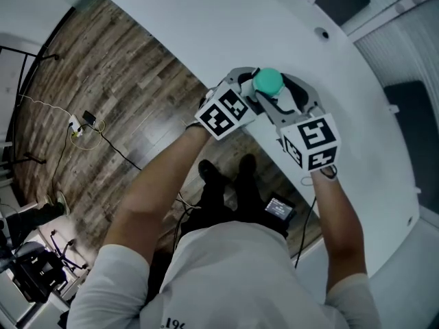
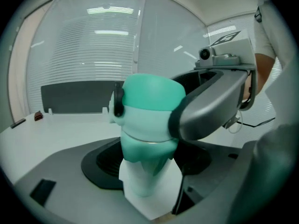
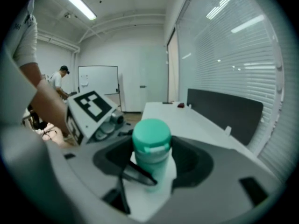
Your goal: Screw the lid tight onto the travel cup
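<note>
A travel cup with a pale body (image 2: 145, 174) and a teal lid (image 1: 267, 81) stands upright at the white table's (image 1: 206, 26) near edge. Both grippers meet on it. My left gripper (image 1: 252, 94) comes in from the left and is shut on the cup's body (image 3: 159, 171), low down. In the left gripper view my right gripper's grey jaw wraps the right side of the lid (image 2: 149, 106). My right gripper (image 3: 152, 171) sees the lid (image 3: 151, 134) centred between its jaws, with a black strap (image 3: 135, 174) hanging beside the cup.
A dark divider panel (image 2: 74, 97) runs along the table's far side, with a small red object (image 2: 38, 116) near it. Wooden floor with cables (image 1: 89, 125) lies below the table edge. A person (image 3: 58, 80) stands far off by a whiteboard (image 3: 98, 85).
</note>
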The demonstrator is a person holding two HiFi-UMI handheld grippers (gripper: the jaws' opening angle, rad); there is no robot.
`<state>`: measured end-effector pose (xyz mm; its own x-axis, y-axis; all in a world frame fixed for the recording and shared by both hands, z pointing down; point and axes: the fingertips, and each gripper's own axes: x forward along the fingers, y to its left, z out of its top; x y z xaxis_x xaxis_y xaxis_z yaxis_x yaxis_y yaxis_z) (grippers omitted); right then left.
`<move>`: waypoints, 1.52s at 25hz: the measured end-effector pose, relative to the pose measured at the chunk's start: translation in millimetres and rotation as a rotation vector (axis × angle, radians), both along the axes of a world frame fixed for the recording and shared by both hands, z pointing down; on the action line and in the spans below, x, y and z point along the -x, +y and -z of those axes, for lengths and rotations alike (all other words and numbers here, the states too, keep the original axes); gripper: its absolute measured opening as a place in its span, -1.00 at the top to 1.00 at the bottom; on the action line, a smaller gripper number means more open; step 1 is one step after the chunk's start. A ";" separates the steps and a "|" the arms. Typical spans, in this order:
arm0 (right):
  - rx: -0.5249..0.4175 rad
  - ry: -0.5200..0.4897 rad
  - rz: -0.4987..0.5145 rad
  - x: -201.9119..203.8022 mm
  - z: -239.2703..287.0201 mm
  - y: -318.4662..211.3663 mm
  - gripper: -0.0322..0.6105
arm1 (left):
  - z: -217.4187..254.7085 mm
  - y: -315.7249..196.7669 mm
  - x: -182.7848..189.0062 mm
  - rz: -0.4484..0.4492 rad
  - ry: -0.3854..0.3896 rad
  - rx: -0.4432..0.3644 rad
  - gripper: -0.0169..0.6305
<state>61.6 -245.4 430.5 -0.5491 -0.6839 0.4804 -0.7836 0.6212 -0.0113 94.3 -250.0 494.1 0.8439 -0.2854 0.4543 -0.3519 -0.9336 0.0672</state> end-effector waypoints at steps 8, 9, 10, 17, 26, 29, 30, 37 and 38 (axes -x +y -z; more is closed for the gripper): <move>0.026 0.095 0.266 16.2 2.0 2.1 0.03 | 0.6 11.4 1.7 -0.186 -0.043 0.014 -0.05; 0.034 0.096 0.282 16.7 2.0 3.3 0.03 | 0.6 13.0 1.2 -0.198 -0.047 0.014 -0.05; 0.041 0.093 0.291 16.7 1.9 4.1 0.02 | 0.5 14.4 0.5 -0.209 -0.051 0.014 -0.05; 0.037 0.077 0.177 12.2 2.2 0.0 0.00 | 3.8 6.0 2.7 -0.055 0.017 -0.002 -0.05; 0.032 0.045 0.053 7.2 2.4 -3.8 0.03 | 3.3 -3.4 2.0 0.107 0.024 -0.021 -0.05; 0.040 0.037 0.021 5.4 2.6 -4.5 0.03 | 2.4 -6.6 2.3 0.172 0.023 -0.033 -0.05; 0.040 0.033 0.014 4.7 2.3 -4.8 0.03 | 1.1 -7.4 2.2 0.190 0.022 -0.034 -0.05; 0.020 0.017 0.114 4.4 3.4 -3.8 0.03 | -2.2 -4.3 2.6 0.162 -0.001 -0.022 -0.06; 0.017 0.014 0.150 5.2 3.8 -2.7 0.03 | -0.7 -2.2 2.9 0.111 -0.008 -0.033 -0.05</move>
